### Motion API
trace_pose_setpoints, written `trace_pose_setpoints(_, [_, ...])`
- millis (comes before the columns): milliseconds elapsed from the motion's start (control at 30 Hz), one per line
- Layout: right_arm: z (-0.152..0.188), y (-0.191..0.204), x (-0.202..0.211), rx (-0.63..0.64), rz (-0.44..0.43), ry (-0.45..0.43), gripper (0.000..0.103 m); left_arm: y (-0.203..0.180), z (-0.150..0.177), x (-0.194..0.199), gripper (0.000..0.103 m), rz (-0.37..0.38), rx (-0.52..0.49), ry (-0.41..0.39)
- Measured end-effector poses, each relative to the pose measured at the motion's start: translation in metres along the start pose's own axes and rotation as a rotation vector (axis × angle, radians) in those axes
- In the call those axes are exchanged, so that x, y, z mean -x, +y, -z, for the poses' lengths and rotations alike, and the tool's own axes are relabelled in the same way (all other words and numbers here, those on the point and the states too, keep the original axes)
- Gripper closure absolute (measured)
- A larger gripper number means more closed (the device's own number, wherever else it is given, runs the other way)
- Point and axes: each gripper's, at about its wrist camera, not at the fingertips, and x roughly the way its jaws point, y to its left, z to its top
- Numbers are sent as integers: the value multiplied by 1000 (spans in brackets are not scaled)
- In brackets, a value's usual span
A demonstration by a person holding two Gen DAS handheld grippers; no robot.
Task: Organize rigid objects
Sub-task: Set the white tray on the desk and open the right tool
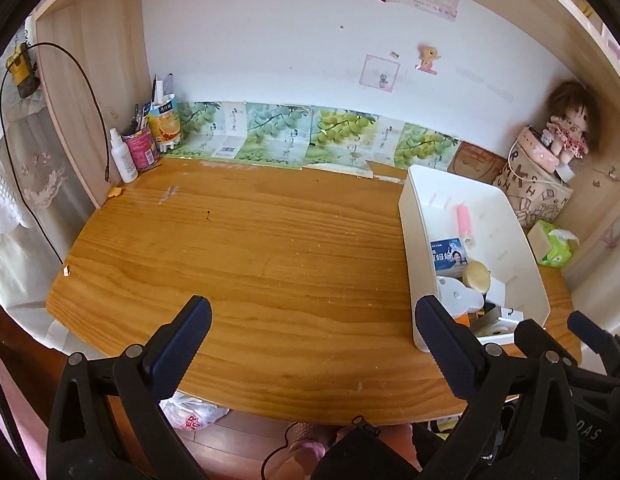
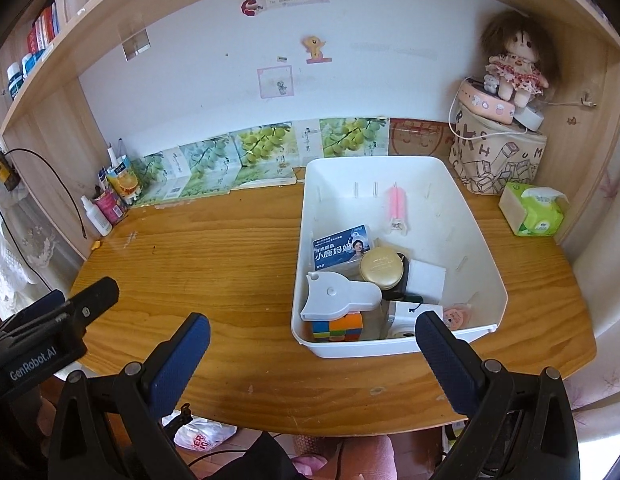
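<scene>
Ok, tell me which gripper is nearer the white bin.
Right. The right gripper hangs open at the white bin's near rim; the left gripper sits open over bare desk beside it.

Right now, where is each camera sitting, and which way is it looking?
Left wrist view: rides the open left gripper, looking down across the bare wooden desk toward the wall; the right gripper peeks in at the right.
Right wrist view: rides the open right gripper, looking down at the white bin of small items; the left gripper shows at the left.
Shared: desk, bin, doll, tissue pack.
</scene>
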Motion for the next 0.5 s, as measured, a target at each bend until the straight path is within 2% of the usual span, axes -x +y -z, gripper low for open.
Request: trace_pose_setpoints(500, [-13, 12, -10, 23, -19, -15, 0, -8, -13, -14, 1, -15, -72, 1])
